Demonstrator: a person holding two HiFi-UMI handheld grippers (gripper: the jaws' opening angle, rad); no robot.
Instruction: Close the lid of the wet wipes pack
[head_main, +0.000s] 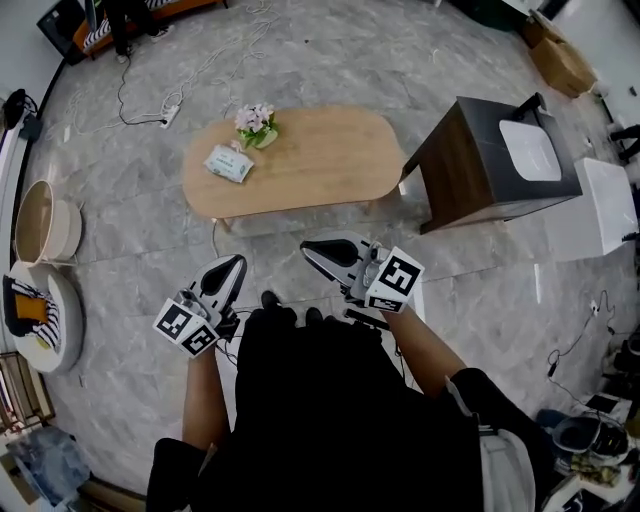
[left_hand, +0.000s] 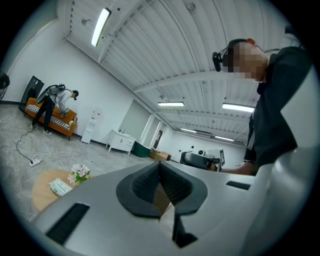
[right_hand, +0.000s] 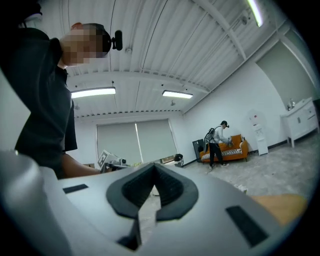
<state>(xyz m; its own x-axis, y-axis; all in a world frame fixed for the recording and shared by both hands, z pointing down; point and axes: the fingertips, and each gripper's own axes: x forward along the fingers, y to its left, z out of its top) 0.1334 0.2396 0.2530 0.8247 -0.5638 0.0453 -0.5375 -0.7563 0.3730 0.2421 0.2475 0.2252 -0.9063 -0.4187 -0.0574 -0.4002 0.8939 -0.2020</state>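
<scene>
Standing well back from the bench, you hold the left gripper and right gripper near your body, fingers pressed together on nothing. The wet wipes pack lies on the bench beside the flowers, too small to tell whether its lid is down or up.

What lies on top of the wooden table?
A wet wipes pack and a small bunch of flowers, near the left end of the table. Whether the pack's lid is open is too small to tell.
</scene>
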